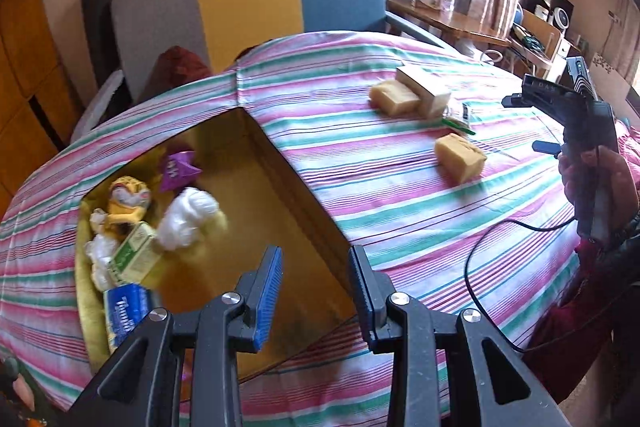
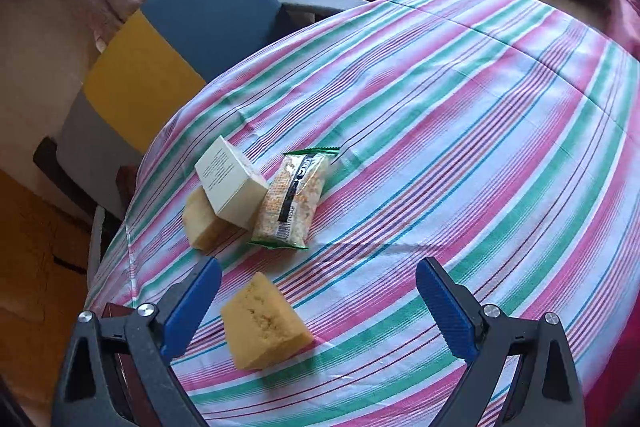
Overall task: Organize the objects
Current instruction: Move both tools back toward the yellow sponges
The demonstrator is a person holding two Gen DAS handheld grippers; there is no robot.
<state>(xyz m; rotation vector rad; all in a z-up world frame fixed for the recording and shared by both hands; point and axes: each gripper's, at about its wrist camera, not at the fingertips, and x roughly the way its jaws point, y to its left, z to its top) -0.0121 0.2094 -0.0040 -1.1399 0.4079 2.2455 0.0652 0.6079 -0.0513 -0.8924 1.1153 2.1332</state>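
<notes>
A yellow sponge block (image 2: 265, 323) lies on the striped surface (image 2: 460, 147) between the spread fingers of the right claw (image 2: 318, 311), untouched. Beyond it sit a white box (image 2: 230, 183) and snack packet (image 2: 294, 197). The left claw (image 1: 316, 297), narrowly parted and empty, hangs over a cardboard box (image 1: 280, 195) of toys.

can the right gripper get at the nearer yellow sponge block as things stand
Probably yes. The right gripper has its jaws wide and empty, and the nearer sponge block lies on the striped cloth just ahead between them, apart from the white box and snack packet.
</notes>
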